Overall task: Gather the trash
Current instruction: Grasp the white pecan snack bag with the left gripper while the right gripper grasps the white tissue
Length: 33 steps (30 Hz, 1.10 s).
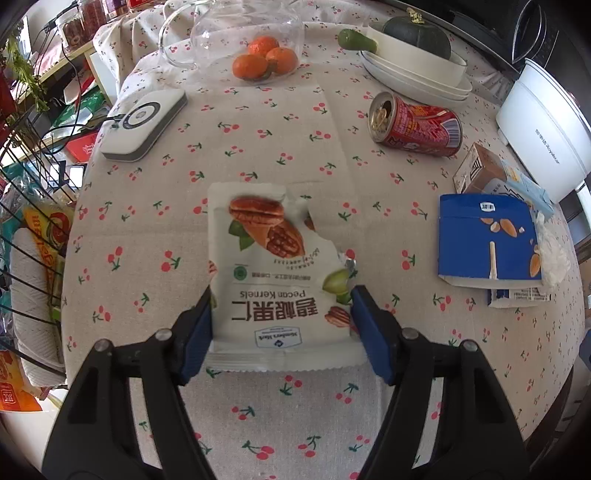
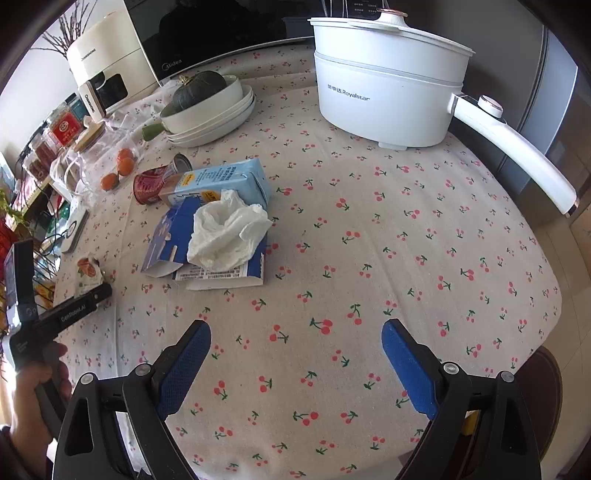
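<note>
A torn white pecan kernels bag [image 1: 273,273] lies flat on the cherry-print tablecloth, its lower end between the blue pads of my left gripper [image 1: 282,299]. The pads stand at the bag's two edges, wide apart, not squeezing it. The bag also shows small in the right wrist view [image 2: 88,275] beside the left gripper's finger. Other trash: a red can [image 1: 417,125] on its side, a blue almond box [image 1: 487,240], a light blue carton [image 2: 221,179], a crumpled white tissue [image 2: 227,230]. My right gripper [image 2: 295,328] is open and empty above bare cloth.
A white Royalstar pot [image 2: 388,81] with a long handle stands at the back right. White dishes with a green squash [image 1: 417,29], mandarins [image 1: 264,59] under a glass dish, and a white device [image 1: 144,122] sit on the table. A wire rack [image 1: 26,221] stands left of it.
</note>
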Each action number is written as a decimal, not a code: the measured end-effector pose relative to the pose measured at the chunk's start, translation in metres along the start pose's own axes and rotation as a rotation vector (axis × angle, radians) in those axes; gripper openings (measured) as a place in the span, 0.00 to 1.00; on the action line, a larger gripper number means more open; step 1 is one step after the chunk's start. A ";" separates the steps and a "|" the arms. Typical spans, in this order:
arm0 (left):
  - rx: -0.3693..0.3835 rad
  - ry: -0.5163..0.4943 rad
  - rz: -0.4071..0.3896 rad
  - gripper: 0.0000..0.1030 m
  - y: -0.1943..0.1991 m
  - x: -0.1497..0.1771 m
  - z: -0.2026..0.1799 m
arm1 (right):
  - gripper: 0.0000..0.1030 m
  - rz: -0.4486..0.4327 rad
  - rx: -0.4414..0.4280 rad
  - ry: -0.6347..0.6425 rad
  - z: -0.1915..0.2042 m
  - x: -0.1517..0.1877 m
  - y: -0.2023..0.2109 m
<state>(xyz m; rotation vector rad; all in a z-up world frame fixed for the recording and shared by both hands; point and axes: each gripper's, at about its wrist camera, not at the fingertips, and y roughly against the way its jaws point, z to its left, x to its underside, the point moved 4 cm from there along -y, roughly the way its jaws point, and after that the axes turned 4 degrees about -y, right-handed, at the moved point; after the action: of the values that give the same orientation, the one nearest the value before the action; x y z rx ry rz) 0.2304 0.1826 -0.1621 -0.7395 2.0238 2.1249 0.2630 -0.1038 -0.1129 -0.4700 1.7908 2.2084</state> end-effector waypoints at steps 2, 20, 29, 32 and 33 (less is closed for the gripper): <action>0.024 0.008 0.006 0.66 0.005 0.004 0.006 | 0.92 -0.021 -0.024 -0.012 0.005 -0.006 -0.002; 0.081 -0.054 -0.038 0.66 0.044 0.017 0.020 | 0.69 -0.076 -0.097 -0.002 0.042 -0.042 -0.061; 0.106 -0.049 -0.038 0.66 0.048 0.018 0.018 | 0.26 -0.100 -0.103 0.063 0.046 -0.039 -0.052; 0.121 -0.051 -0.040 0.66 0.053 0.021 0.014 | 0.23 -0.105 -0.101 0.078 0.044 -0.037 -0.043; 0.125 -0.053 -0.043 0.66 0.055 0.021 0.013 | 0.22 -0.107 -0.103 0.080 0.042 -0.037 -0.040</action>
<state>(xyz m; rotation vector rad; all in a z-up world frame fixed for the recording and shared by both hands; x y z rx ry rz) 0.1860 0.1844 -0.1213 -0.6940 2.0717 1.9523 0.3088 -0.0540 -0.1257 -0.6685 1.6538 2.2445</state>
